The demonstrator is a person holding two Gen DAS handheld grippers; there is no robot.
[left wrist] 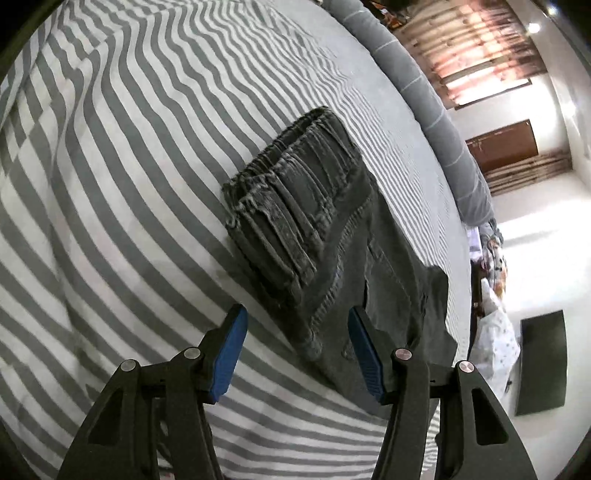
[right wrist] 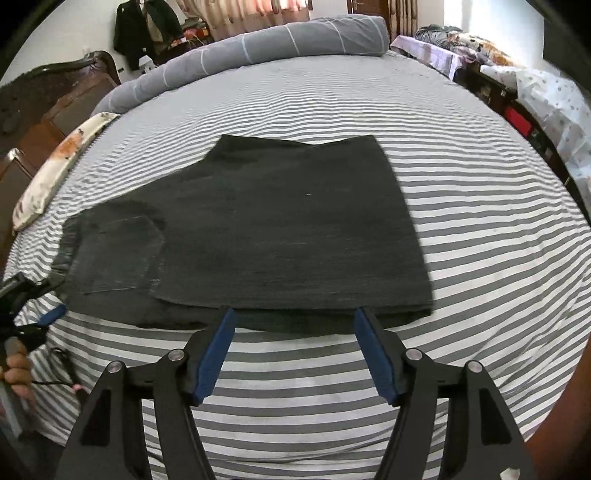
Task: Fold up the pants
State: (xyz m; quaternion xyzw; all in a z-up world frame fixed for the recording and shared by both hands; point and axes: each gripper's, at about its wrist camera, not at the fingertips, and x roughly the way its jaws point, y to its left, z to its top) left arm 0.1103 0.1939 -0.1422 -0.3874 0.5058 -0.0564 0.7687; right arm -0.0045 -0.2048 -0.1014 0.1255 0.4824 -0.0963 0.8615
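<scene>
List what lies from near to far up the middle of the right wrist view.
Right gripper → folded pants → striped bedsheet → long grey bolster → curtains.

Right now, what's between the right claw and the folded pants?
Only bare striped bedsheet. In the right wrist view the open right claw has its tips just short of the near edge of the pants; nothing else lies there.

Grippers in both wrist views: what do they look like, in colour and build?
Left gripper and right gripper match: black angular linkage arms with silver round pivot pins, and blue ribbed pads lining each finger. No markings visible on them.
</scene>
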